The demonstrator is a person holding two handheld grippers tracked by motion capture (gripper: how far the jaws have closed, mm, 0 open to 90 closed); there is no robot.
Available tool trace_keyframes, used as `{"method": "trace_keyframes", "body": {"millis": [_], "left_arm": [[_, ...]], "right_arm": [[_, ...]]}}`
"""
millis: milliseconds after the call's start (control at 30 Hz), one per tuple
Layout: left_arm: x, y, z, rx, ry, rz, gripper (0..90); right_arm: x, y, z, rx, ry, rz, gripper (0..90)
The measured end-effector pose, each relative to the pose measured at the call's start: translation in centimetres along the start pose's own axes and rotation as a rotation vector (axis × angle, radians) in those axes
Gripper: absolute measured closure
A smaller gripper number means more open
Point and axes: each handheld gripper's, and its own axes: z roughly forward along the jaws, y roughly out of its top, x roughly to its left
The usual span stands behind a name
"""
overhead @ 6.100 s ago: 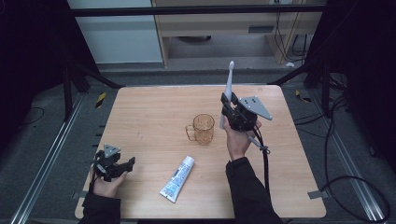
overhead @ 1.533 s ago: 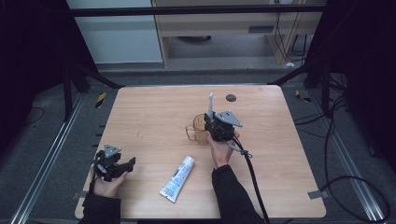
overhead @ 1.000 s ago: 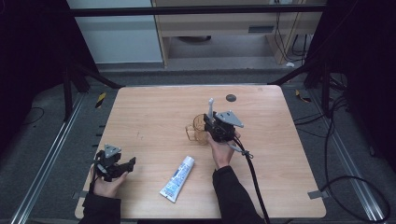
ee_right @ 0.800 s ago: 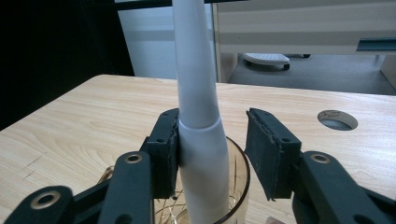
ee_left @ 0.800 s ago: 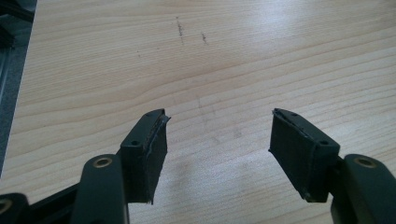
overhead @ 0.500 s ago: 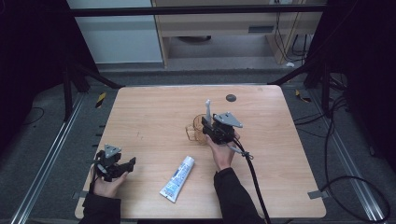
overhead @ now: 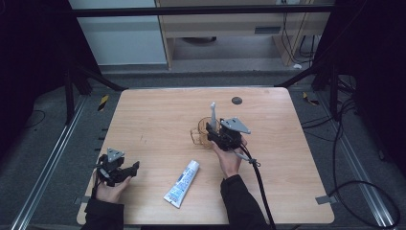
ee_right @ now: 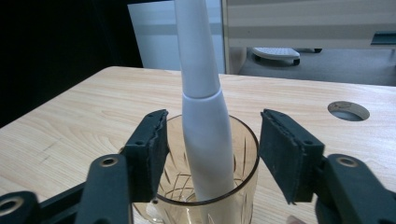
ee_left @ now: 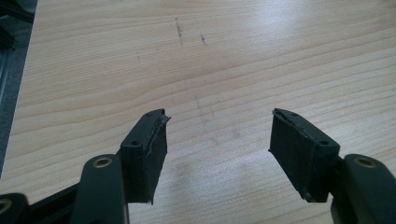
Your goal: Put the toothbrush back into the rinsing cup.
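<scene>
A white toothbrush (overhead: 212, 114) stands upright in an amber glass mug (overhead: 199, 137) near the table's middle. In the right gripper view the toothbrush handle (ee_right: 205, 121) rises out of the mug (ee_right: 250, 156) between my right gripper's (ee_right: 210, 149) pads, with a gap on each side. That right gripper (overhead: 214, 133) is open, and its jaws have just been opening away from the handle. My left gripper (overhead: 133, 167) rests at the table's front left. Its jaws (ee_left: 217, 144) stand open over bare wood with nothing between them.
A white toothpaste tube (overhead: 182, 183) lies on the wooden table (overhead: 158, 115) between the two hands, near the front edge. A round dark hole (overhead: 236, 100) sits in the table's far side behind the mug. The right gripper's cable (overhead: 261, 184) trails off the front edge.
My right hand carried the toothbrush from the table's back right to the mug and set it inside. The right jaws have spread off the handle. The left hand has not moved.
</scene>
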Motion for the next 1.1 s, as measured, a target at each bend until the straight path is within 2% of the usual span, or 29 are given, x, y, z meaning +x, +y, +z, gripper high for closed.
{"method": "trace_keyframes", "body": {"millis": [233, 500, 600, 800, 933, 1100], "left_arm": [[-0.1, 0.0, 0.0, -0.003, 0.0, 0.001, 35.8], [-0.2, 0.1, -0.1, -0.013, -0.002, 0.003, 36.2], [-0.3, 0.1, -0.2, -0.015, -0.006, 0.004, 36.8], [-0.4, 0.1, -0.4, -0.018, -0.018, 0.008, 39.1], [-0.6, 0.2, -0.5, -0.021, -0.033, 0.009, 41.8], [-1.0, 0.3, -0.6, -0.017, -0.05, 0.022, 45.8]], "right_arm": [[0.0, 0.1, -1.6, 0.033, 0.019, -0.051, 27.1], [-0.9, 0.2, -3.4, 0.071, 0.051, -0.051, 19.8], [-1.3, 0.3, -4.1, 0.079, 0.042, -0.066, 19.0], [-2.5, 0.6, -5.5, 0.094, 0.053, -0.06, 17.5], [-3.1, 0.2, -6.5, 0.11, 0.037, -0.107, 17.3], [-4.4, -0.3, -7.7, 0.129, 0.024, -0.122, 17.6]]}}
